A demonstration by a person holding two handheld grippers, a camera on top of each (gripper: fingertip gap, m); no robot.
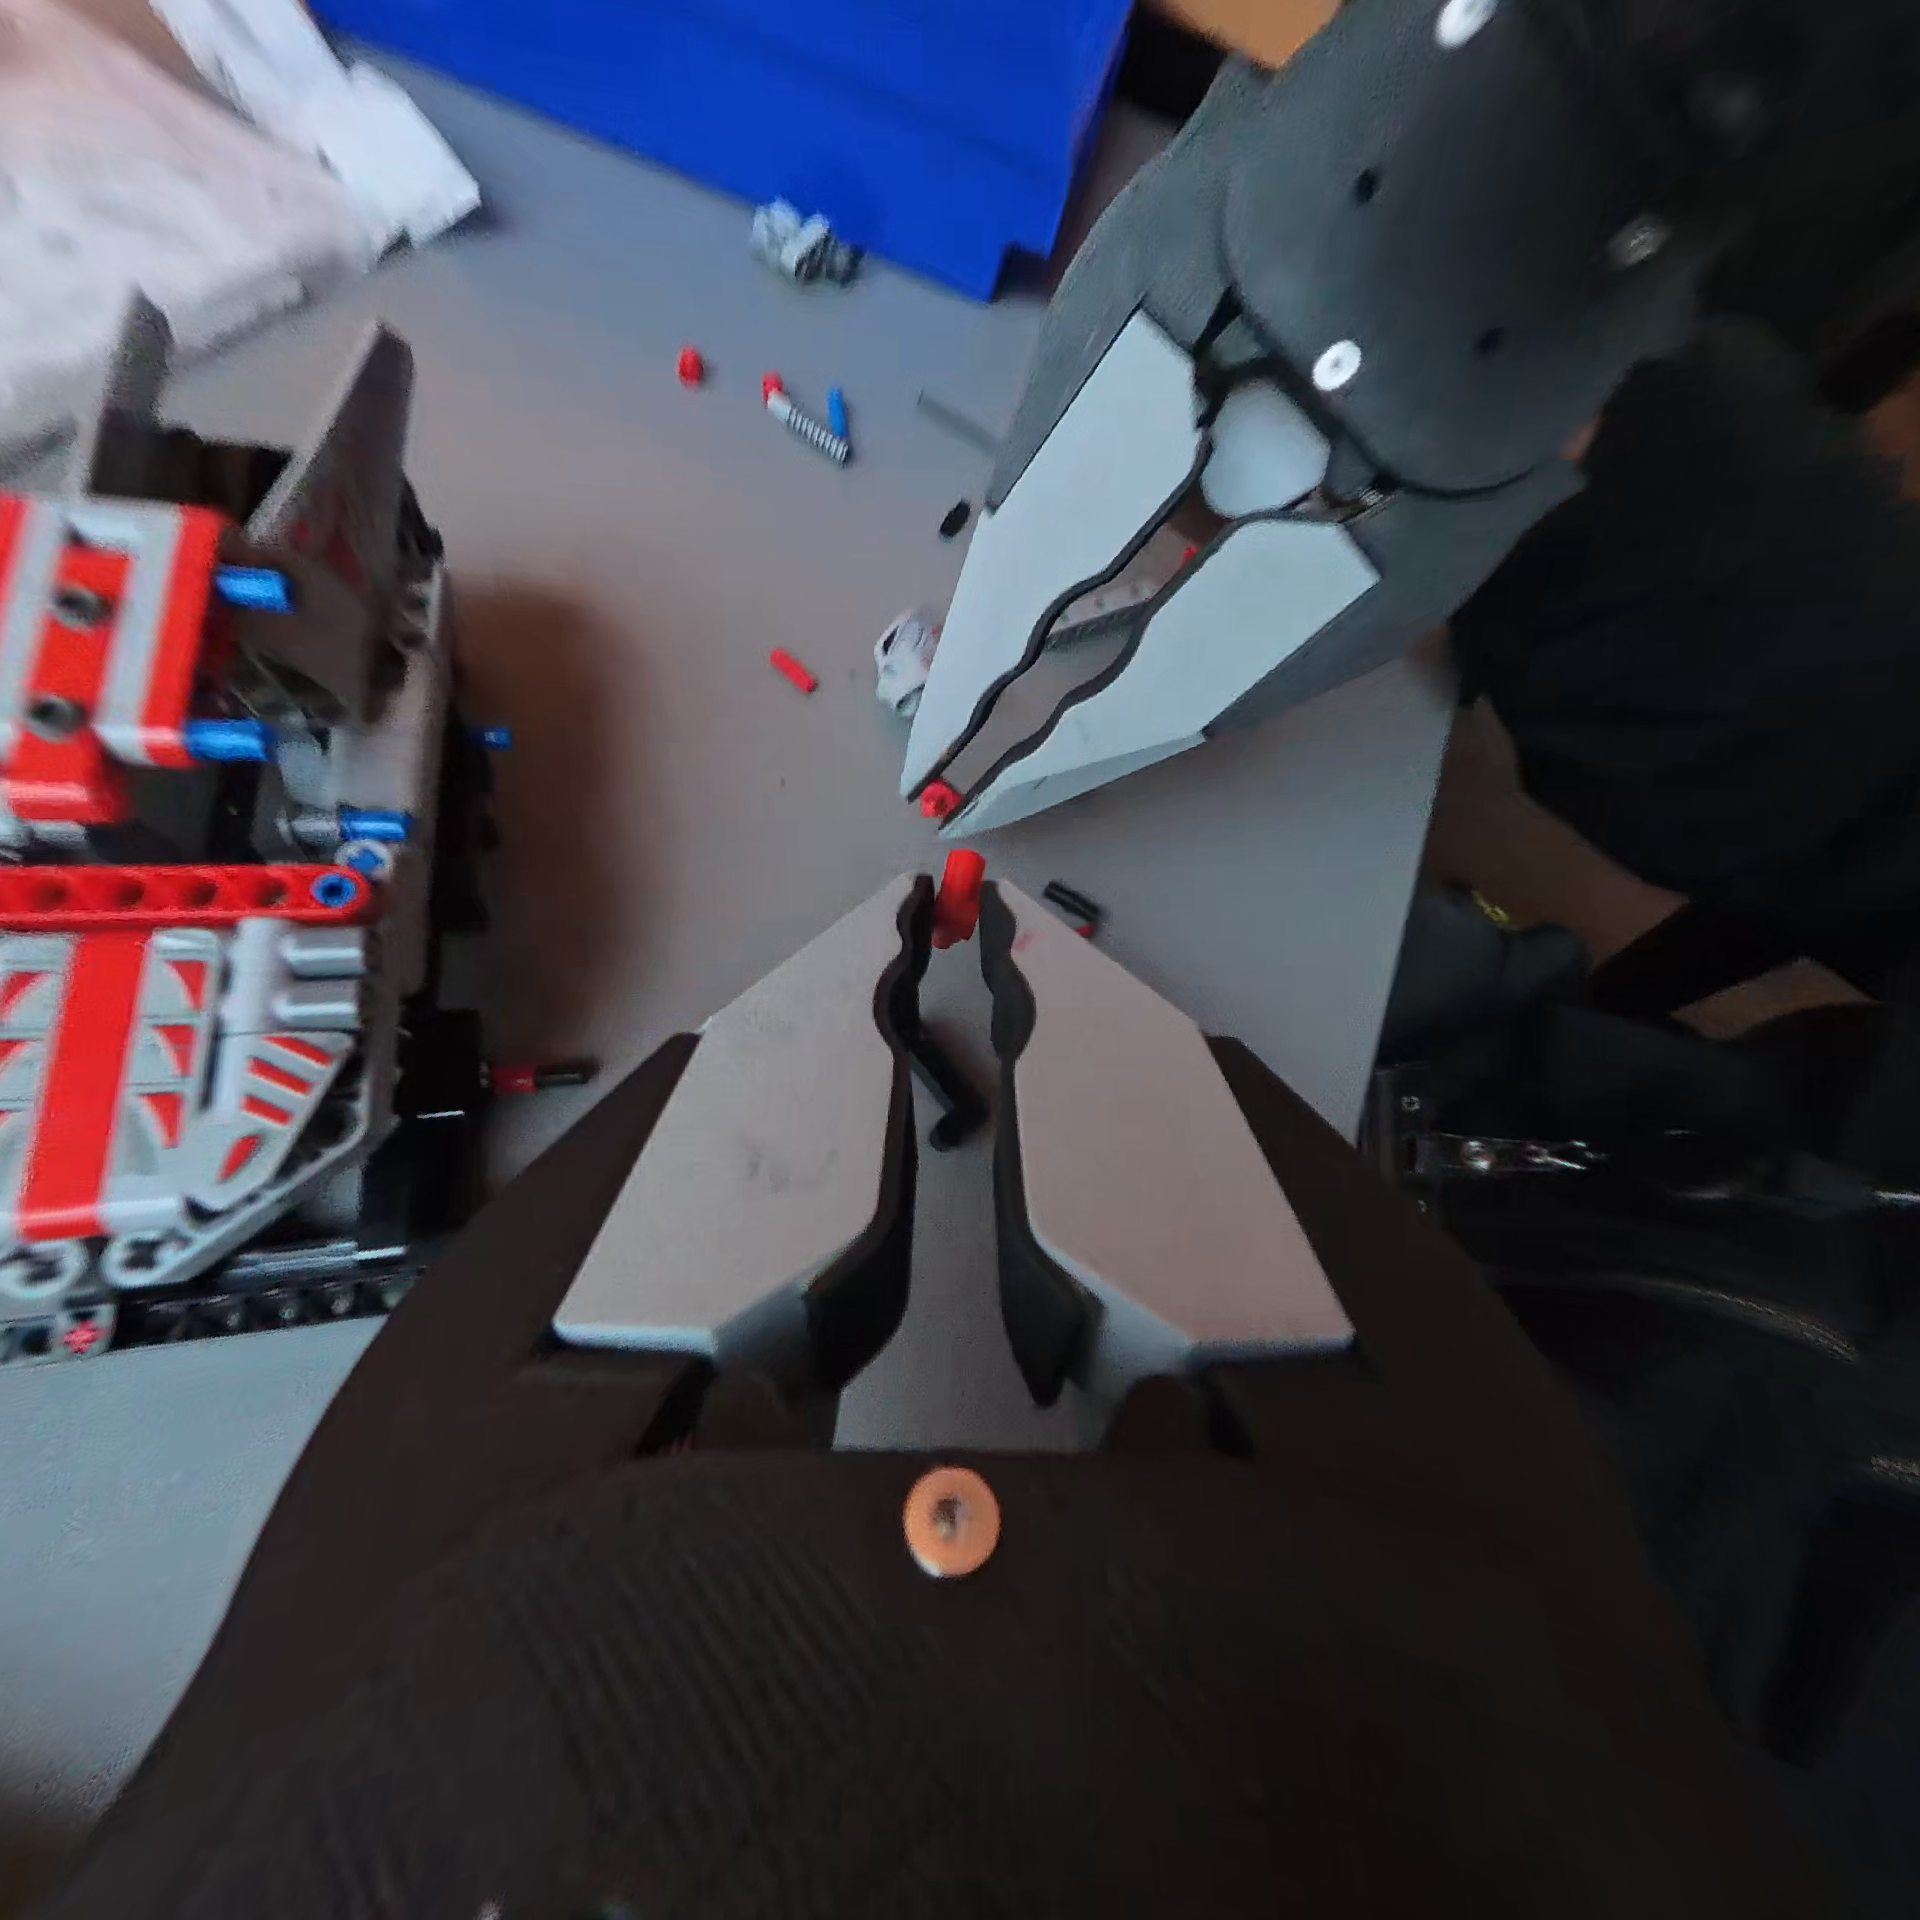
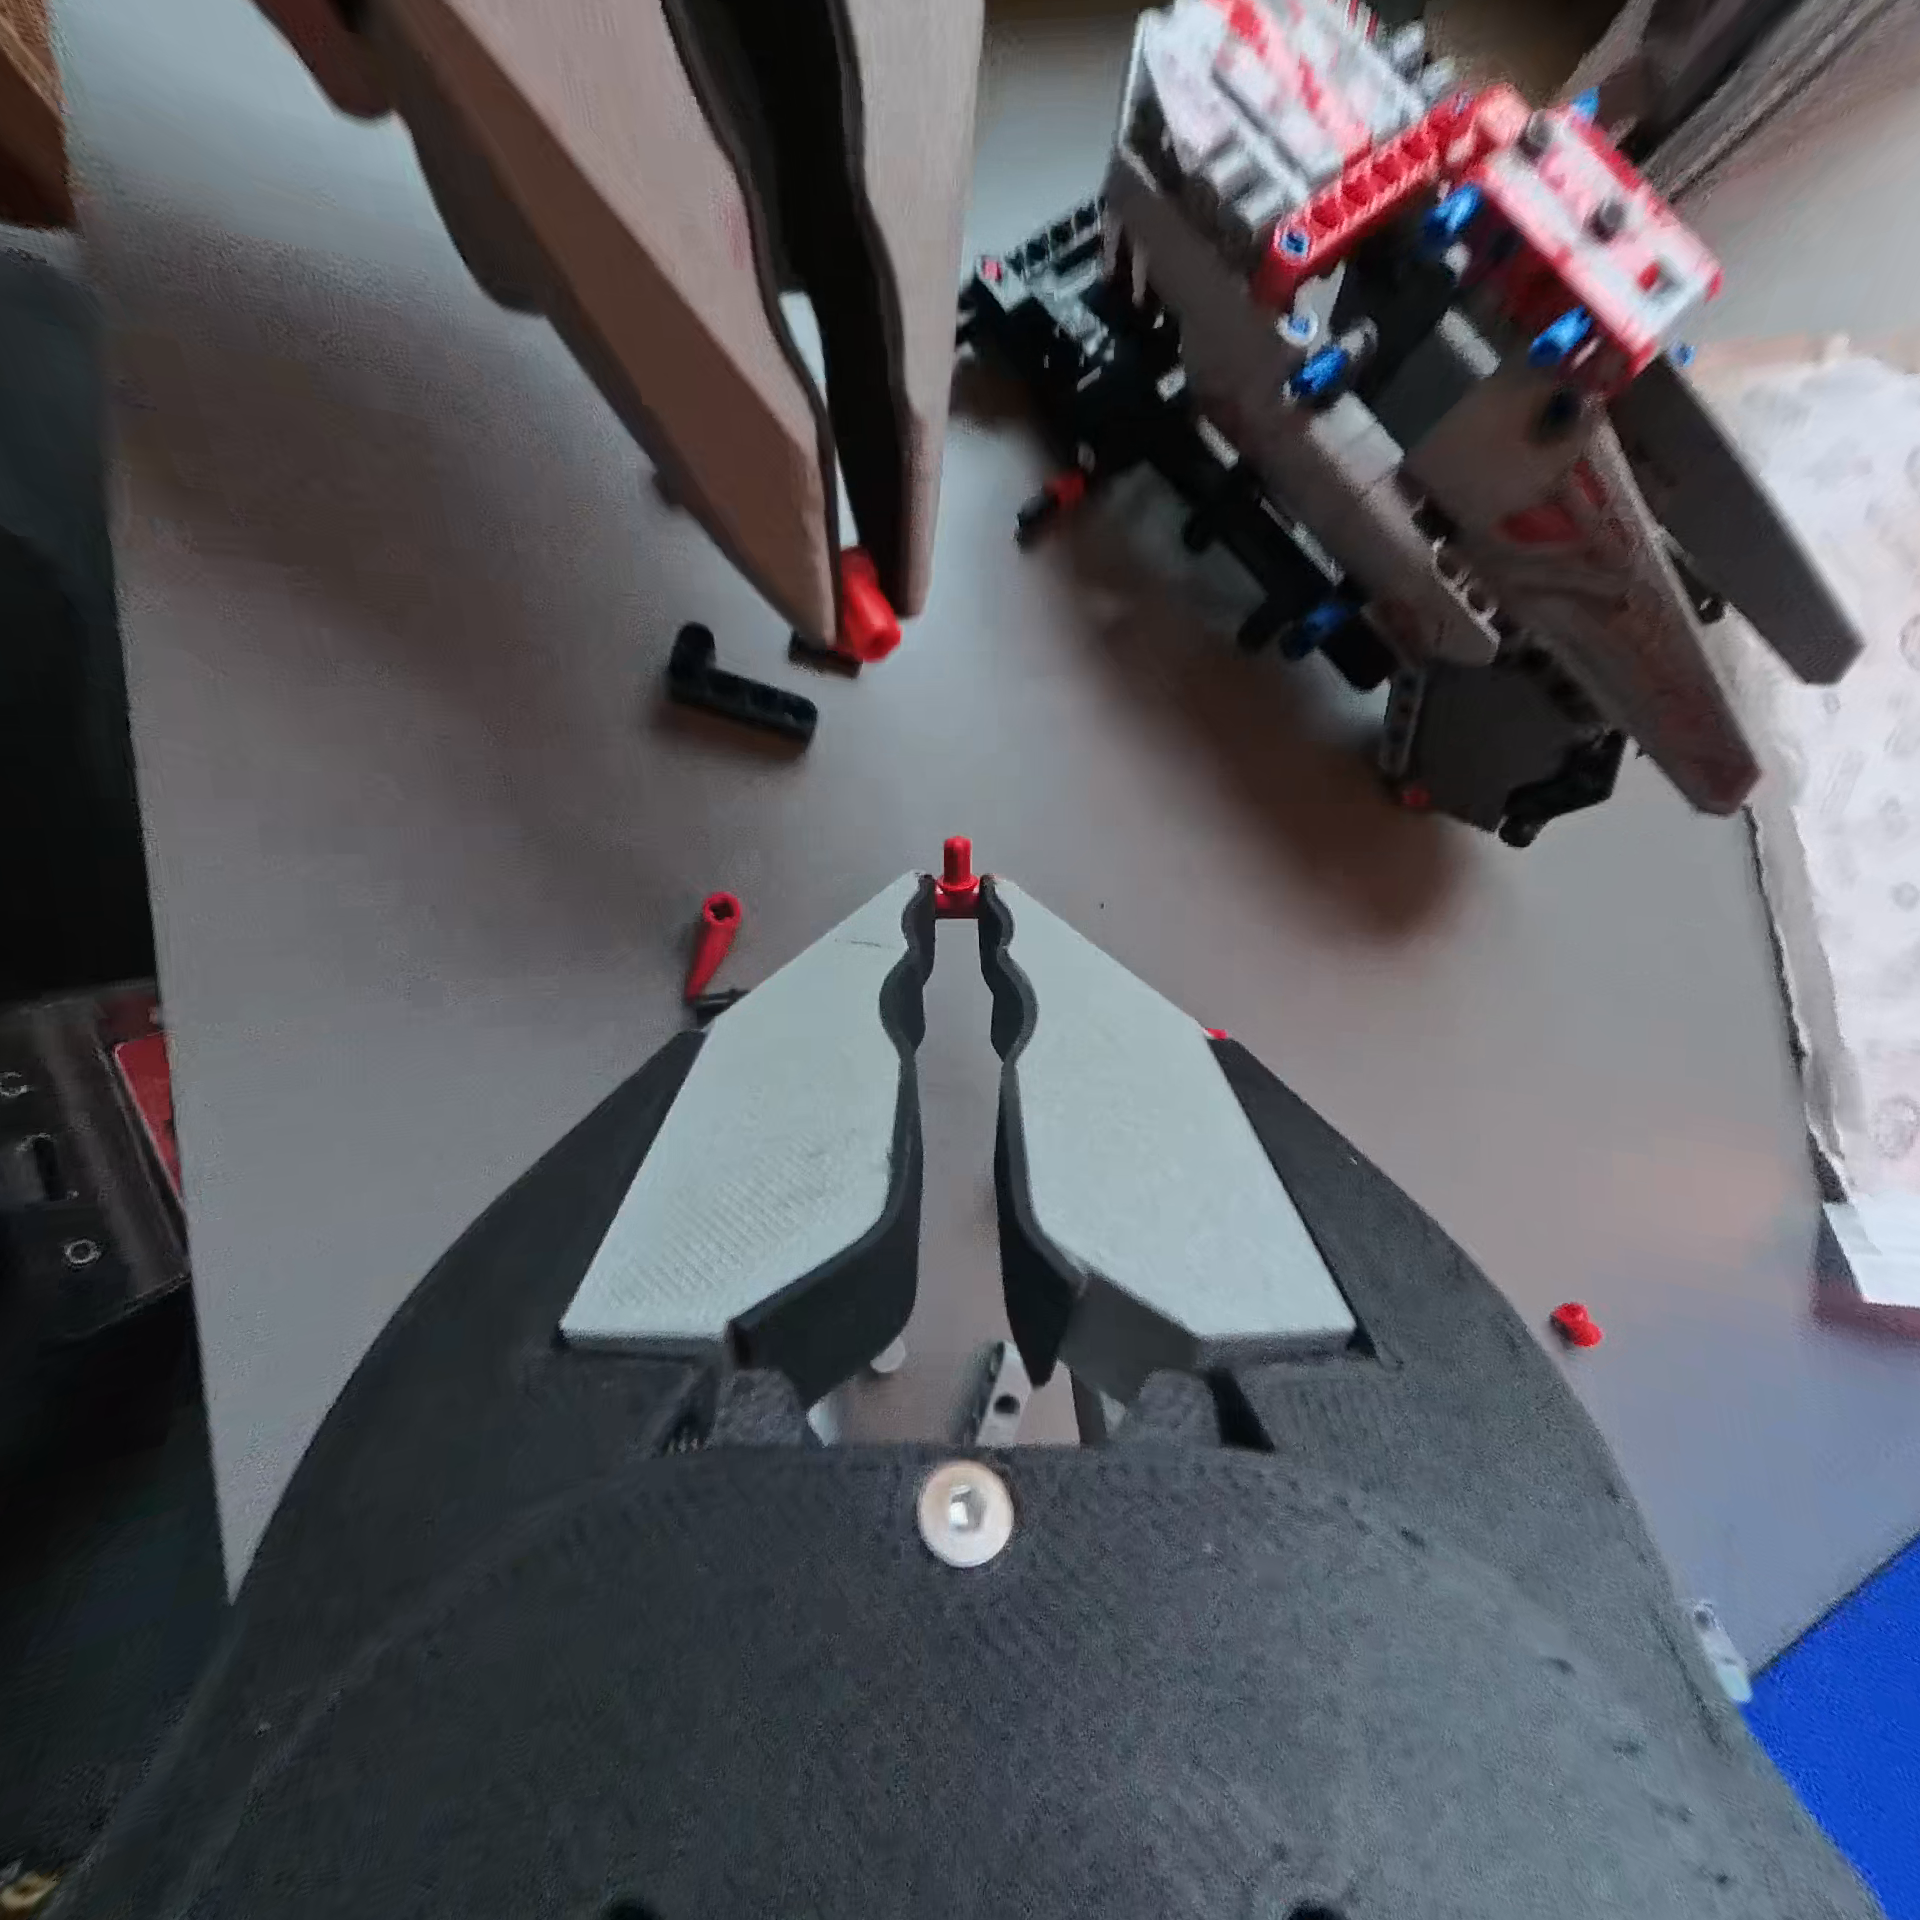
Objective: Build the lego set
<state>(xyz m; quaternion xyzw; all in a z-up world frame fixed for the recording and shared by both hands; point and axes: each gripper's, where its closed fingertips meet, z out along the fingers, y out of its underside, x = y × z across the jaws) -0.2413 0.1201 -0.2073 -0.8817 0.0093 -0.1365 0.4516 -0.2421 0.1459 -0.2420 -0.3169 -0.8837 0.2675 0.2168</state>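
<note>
**Two red connectors held tip to tip above the table**

We see both tools raised over a grey table, each clamped on a small red part. The left gripper has its jaws closed on a red bush, a short hollow sleeve whose open bore shows in the right wrist view. The right gripper pinches a red pin by its collar, leaving the thin stub free ahead of the fingertips. In the left wrist view the two tips stand near each other, not touching.

We judge both parts to be hard moulded plastic: very light, stiff and smooth, so apt to twist or slip out of a pinch. The collar of the pin and the outer wall of the bush are the sound places to hold, since bore and stub must stay clear for mating. The wavy black pads lining the pale grey fingers look rubbery and should add grip.

The part-built model rests on the table beside the left tool: grey curved panels striped in red, a red perforated beam, blue pins projecting from its side, and a black frame below. Loose pieces lie scattered: a black L-shaped beam, a red tapered sleeve and a small red bush. A blue bin stands at the far edge, and a printed sheet lies beyond the model.
</note>
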